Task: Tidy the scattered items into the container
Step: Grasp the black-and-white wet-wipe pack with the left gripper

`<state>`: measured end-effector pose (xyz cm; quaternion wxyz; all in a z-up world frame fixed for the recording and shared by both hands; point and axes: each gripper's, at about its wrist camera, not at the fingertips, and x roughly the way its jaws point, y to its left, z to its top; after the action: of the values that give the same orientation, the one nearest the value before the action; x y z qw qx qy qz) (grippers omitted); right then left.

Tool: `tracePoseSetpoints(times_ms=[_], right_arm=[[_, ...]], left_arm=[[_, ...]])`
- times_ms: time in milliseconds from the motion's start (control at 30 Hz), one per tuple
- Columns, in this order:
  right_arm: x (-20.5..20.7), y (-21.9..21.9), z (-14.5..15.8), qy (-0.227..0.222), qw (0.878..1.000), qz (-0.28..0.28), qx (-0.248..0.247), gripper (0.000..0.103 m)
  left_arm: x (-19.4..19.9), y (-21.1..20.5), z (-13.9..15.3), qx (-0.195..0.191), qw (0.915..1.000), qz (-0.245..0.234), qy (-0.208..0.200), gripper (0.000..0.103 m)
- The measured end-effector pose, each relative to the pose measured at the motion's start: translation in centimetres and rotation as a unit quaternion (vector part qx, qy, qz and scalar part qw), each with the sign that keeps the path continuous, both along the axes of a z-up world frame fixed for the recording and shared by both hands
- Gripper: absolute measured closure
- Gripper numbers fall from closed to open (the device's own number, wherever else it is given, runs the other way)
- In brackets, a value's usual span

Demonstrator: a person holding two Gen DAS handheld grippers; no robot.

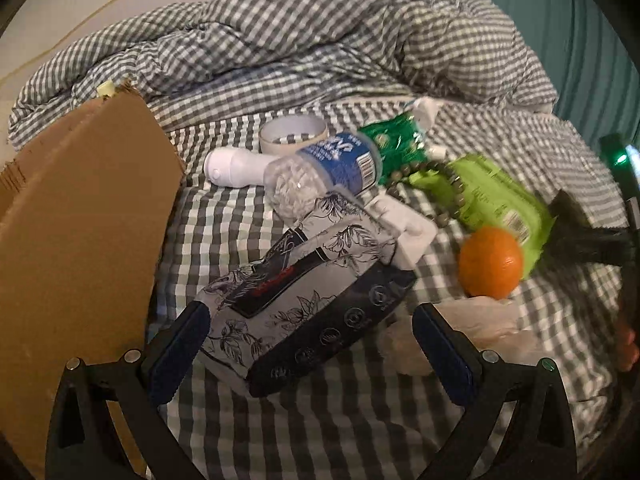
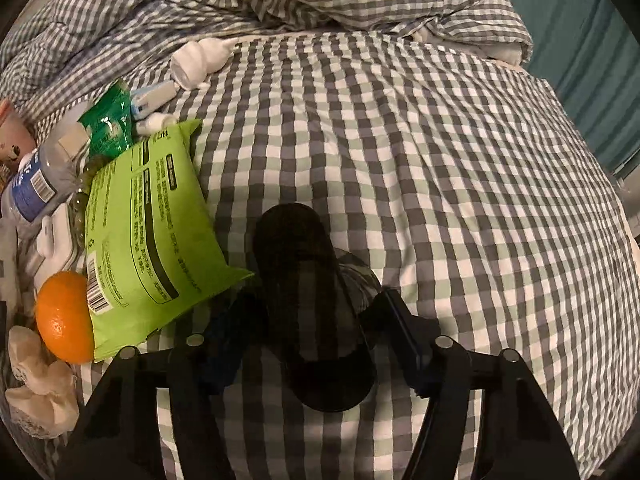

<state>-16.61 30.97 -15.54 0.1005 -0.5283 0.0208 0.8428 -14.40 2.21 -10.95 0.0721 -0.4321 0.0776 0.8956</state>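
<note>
My left gripper is open, its fingers on either side of a floral black-and-white tissue pack lying on the checked bed. A cardboard box stands at the left. My right gripper straddles a black slipper-like item; the fingers look close to its sides, contact unclear. An orange also shows in the right wrist view. A lime green wipes pack, water bottle, white bottle and tape roll lie scattered.
A rumpled checked duvet is piled at the back. A crumpled tissue, green packet, bead string, white sock roll and white plastic piece lie about. Open bedsheet stretches right.
</note>
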Motion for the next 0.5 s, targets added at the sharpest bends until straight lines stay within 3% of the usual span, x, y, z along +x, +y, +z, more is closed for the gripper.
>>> tracePoseSetpoints(times_ms=[233,300,400,433,467,500], right_arm=[[2.5,-0.2,1.8,0.02,1.0,0.003,-0.011,0.04],[3.0,-0.3,2.3,0.024,1.0,0.002,-0.017,0.04],[3.8,-0.5,2.9,0.028,0.999,0.001,-0.02,0.04],[4.2,-0.6,3.3,0.031,0.999,0.001,-0.022,0.04],[4.5,-0.6,3.6,0.034,0.999,0.001,-0.023,0.04],[4.8,-0.7,4.0,0.038,0.999,0.0,-0.024,0.04]], left_arm=[[-2.1,0.1,-1.5,-0.007,0.9996,-0.017,-0.023,0.0],[-2.4,0.4,-2.3,-0.013,0.9989,-0.032,-0.033,0.006],[-1.7,0.1,-1.9,0.025,0.9976,-0.051,-0.04,0.035],[-1.3,0.2,-1.6,0.03,0.9975,-0.052,-0.038,0.05],[-1.0,0.2,-1.3,0.024,0.9979,-0.05,-0.034,0.063],[-0.7,0.3,-1.0,0.014,0.9983,-0.048,-0.029,0.07]])
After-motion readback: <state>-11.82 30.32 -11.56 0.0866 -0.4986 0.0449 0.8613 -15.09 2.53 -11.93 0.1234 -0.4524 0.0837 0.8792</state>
